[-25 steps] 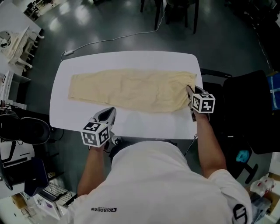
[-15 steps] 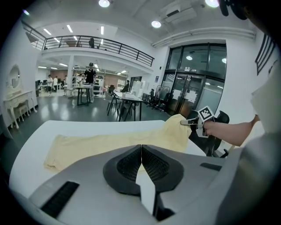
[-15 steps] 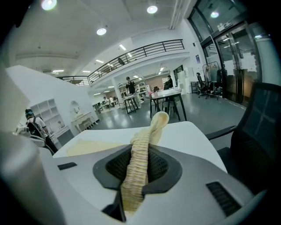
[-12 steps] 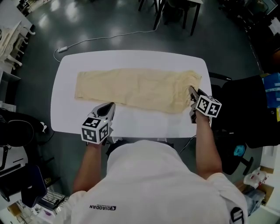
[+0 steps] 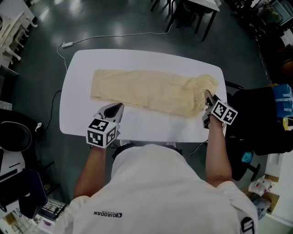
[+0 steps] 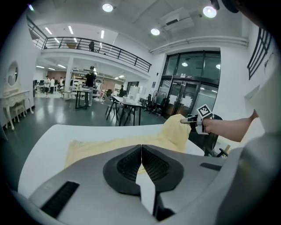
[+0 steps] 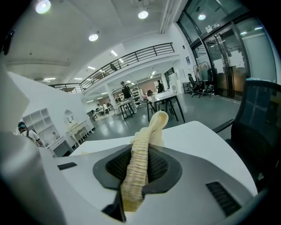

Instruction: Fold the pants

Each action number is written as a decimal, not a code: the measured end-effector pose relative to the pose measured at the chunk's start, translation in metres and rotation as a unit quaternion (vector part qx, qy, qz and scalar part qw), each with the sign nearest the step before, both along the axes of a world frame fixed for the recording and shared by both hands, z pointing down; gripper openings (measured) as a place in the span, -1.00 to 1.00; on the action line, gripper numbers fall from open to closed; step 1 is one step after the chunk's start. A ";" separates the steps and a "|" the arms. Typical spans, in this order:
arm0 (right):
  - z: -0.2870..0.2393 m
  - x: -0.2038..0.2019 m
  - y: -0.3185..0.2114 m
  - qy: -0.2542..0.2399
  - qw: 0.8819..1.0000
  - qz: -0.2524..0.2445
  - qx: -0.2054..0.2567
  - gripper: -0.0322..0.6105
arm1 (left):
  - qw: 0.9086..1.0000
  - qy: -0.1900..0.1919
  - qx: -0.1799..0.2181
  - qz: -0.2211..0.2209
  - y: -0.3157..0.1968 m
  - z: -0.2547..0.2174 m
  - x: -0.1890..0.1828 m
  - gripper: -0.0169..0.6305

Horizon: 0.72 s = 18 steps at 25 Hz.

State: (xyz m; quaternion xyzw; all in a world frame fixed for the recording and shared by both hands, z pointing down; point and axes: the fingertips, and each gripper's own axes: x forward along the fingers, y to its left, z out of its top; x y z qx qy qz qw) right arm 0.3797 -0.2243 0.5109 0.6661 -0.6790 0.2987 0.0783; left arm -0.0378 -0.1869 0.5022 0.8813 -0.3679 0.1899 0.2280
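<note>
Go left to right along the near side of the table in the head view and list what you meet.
table → left gripper → right gripper → black chair. The pants stretch over the span of both grippers, so they are left out.

Pretty big open two-level space here, with a shiny dark floor [image 5: 41, 59], a white table [image 5: 137, 59] in the middle, a black office chair [image 5: 258, 114] right beside it, a railed balcony [image 6: 101, 47] up top, round ceiling lights [image 6: 107, 7] and tall glass doors [image 6: 189, 88].
</note>
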 end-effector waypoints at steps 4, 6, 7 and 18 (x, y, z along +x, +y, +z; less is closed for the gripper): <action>-0.005 -0.013 0.000 0.003 1.000 0.023 0.010 -0.63 | 0.999 -0.023 0.002 0.026 0.009 0.007 -0.023 -0.86; -0.007 -0.017 0.000 0.003 0.999 0.034 0.015 -0.63 | 0.999 -0.027 -0.004 0.039 0.015 0.012 -0.030 -0.86; -0.007 -0.019 0.001 0.003 0.999 0.037 0.016 -0.63 | 0.999 -0.026 -0.008 0.041 0.019 0.015 -0.034 -0.86; -0.021 -0.029 0.019 -0.040 0.998 -0.009 0.044 -0.63 | 0.999 -0.030 -0.008 -0.009 0.038 0.002 -0.019 -0.86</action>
